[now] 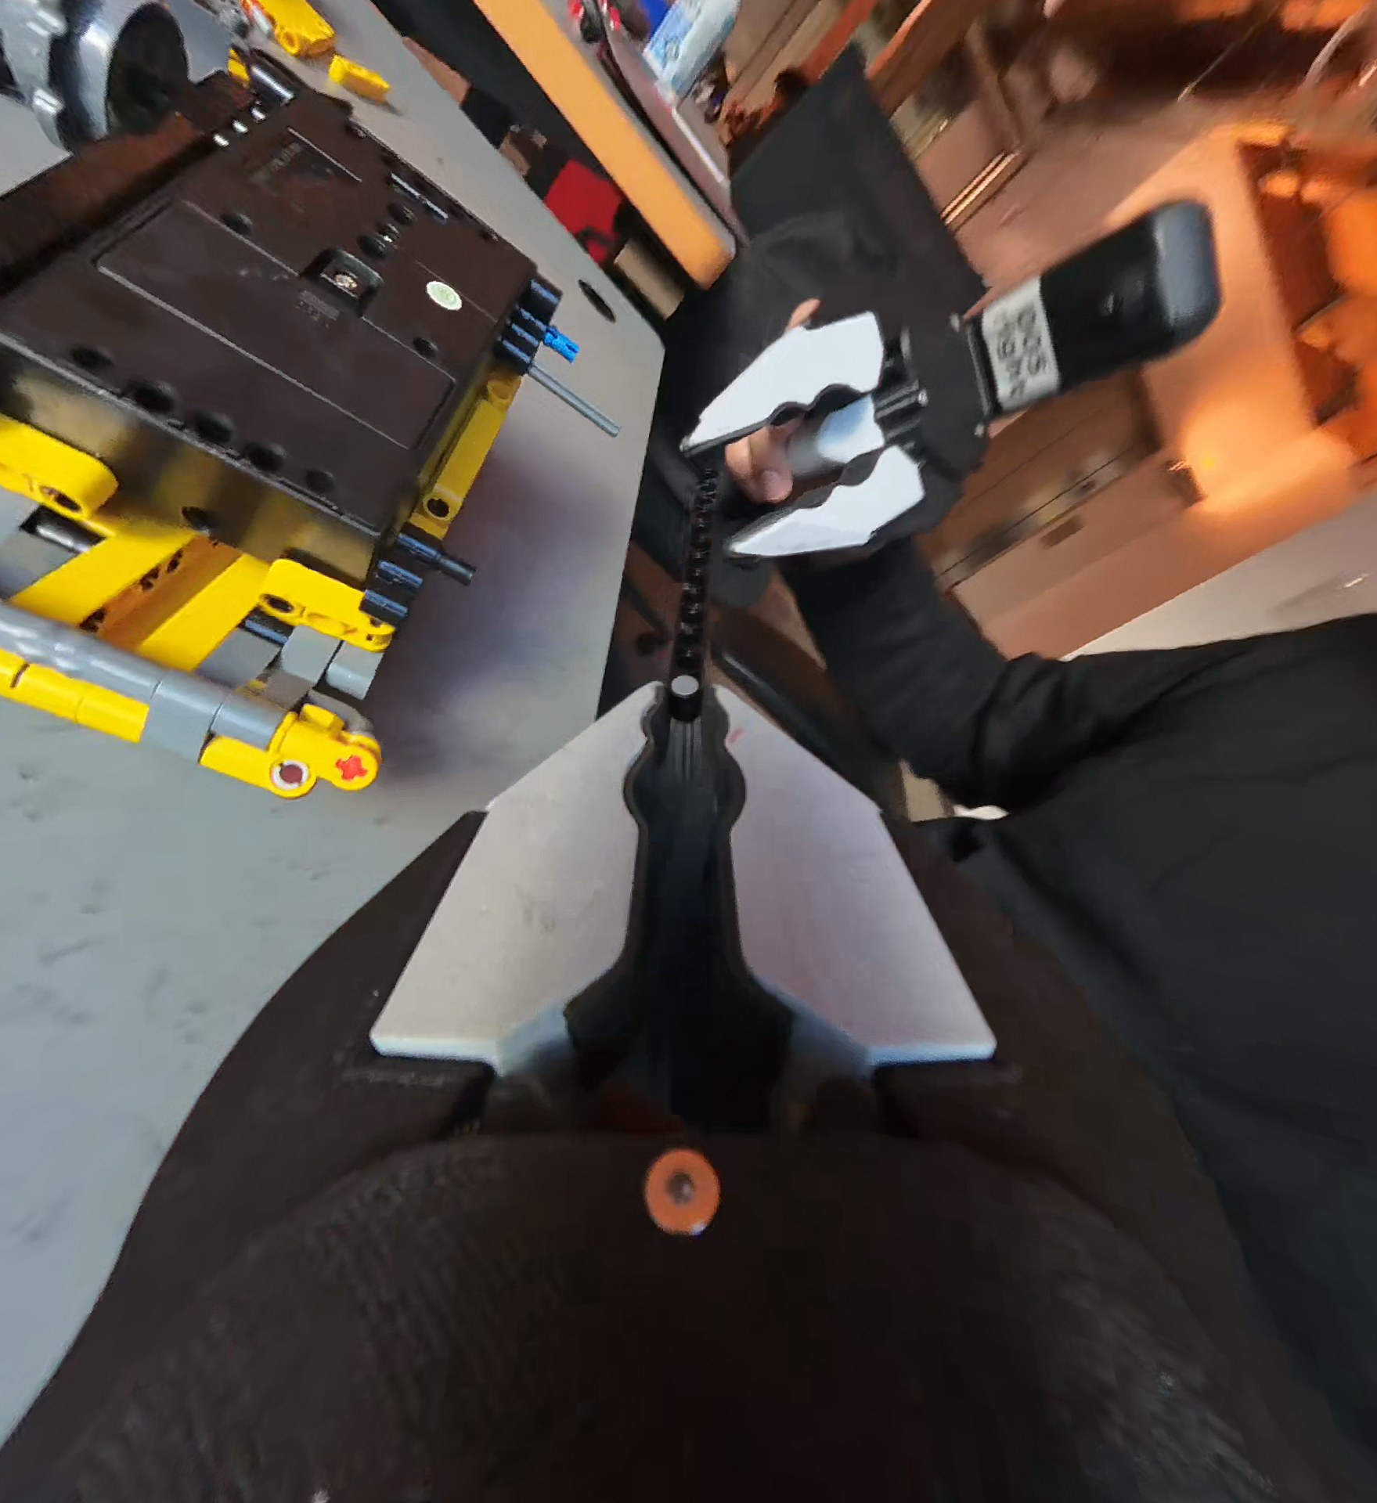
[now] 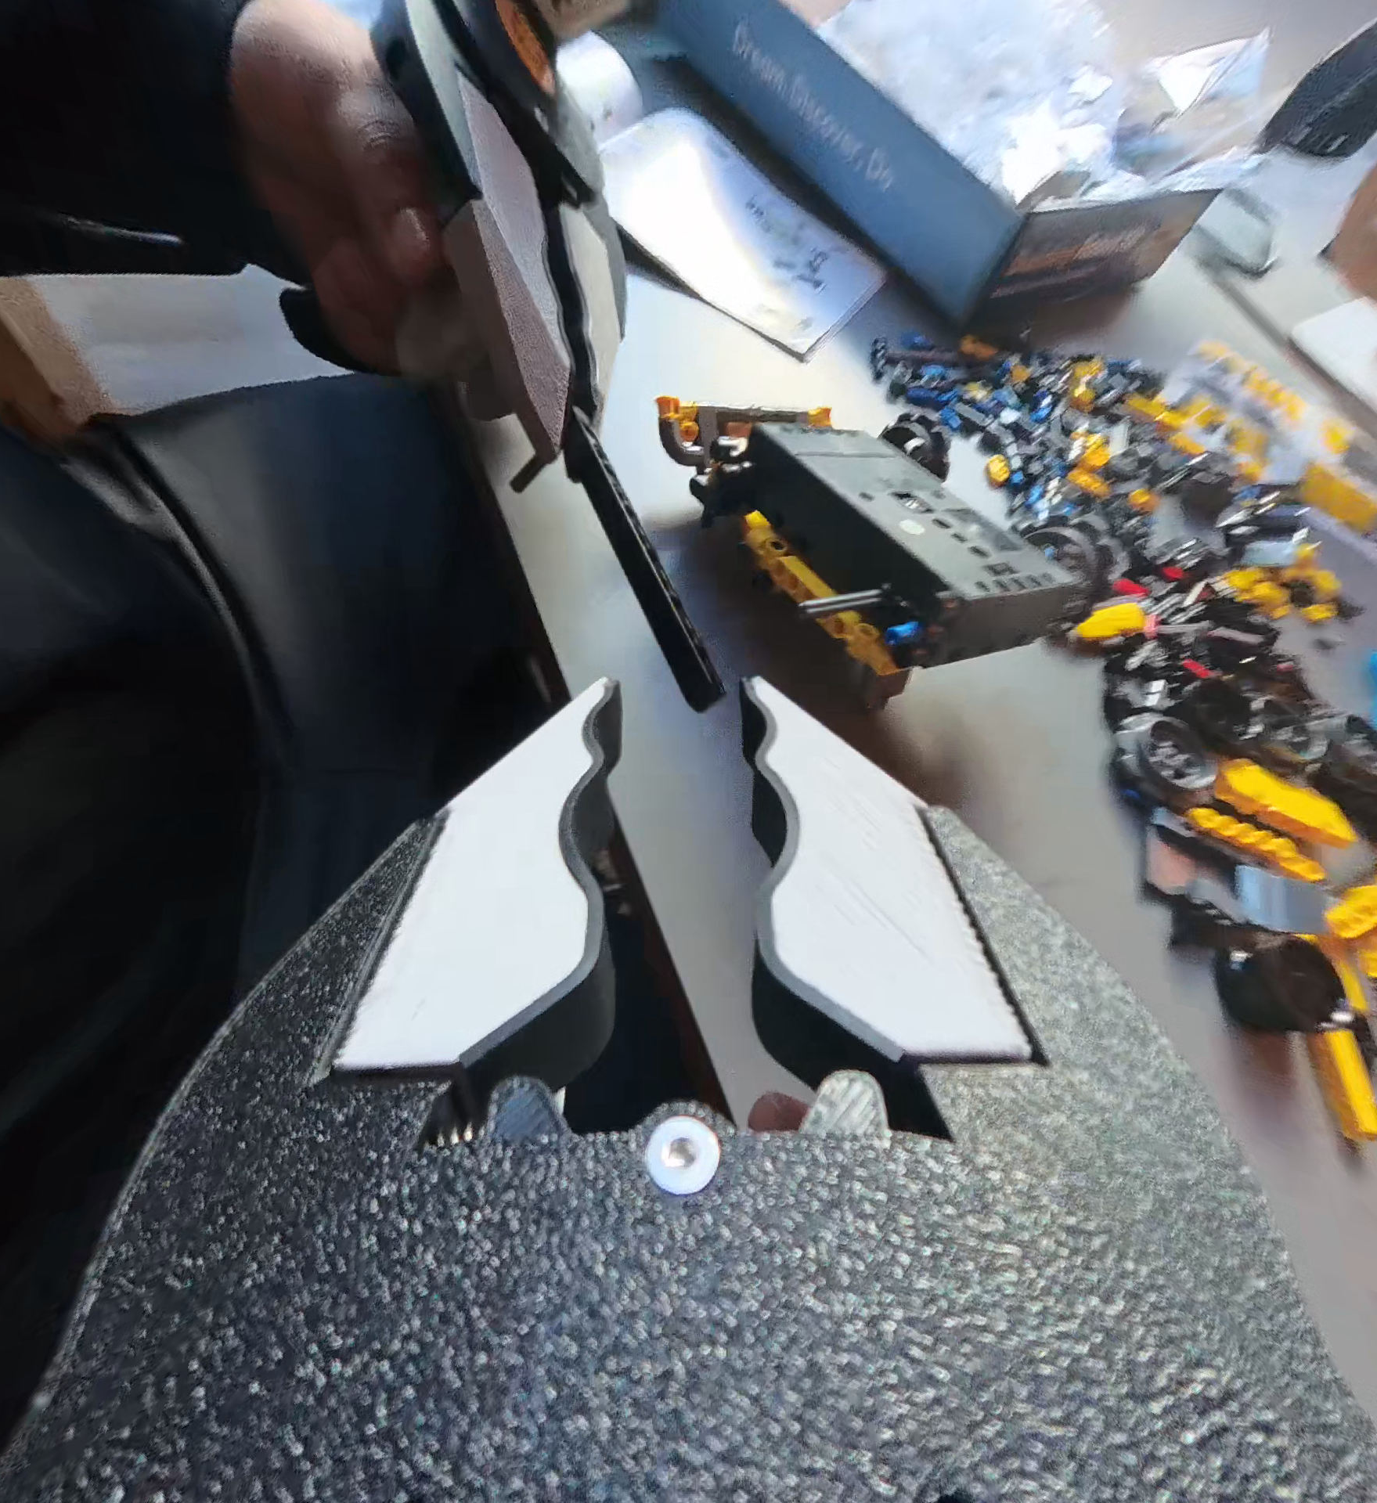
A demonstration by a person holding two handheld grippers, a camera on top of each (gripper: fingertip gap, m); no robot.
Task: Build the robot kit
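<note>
My left gripper (image 1: 681, 695) is shut on one end of a long black beam with holes (image 1: 693, 585), held in the air past the grey table's (image 1: 140, 895) edge. The beam's far end lies between the fingers of my right gripper (image 1: 713, 496), which is open around it. In the right wrist view, my right gripper (image 2: 681, 691) stands open with the beam's tip (image 2: 697, 679) between its fingertips. The left gripper (image 2: 559, 423) holds the beam (image 2: 636, 553) from the upper left. A black and yellow brick model (image 1: 246, 350) lies on the table to the left.
The model (image 2: 888, 529) sits on the table beside a wide pile of loose yellow, black and blue bricks (image 2: 1238, 651). A dark blue box (image 2: 872, 138) and a booklet (image 2: 742, 236) lie behind. A person's dark sleeve (image 1: 994, 699) reaches in from the right.
</note>
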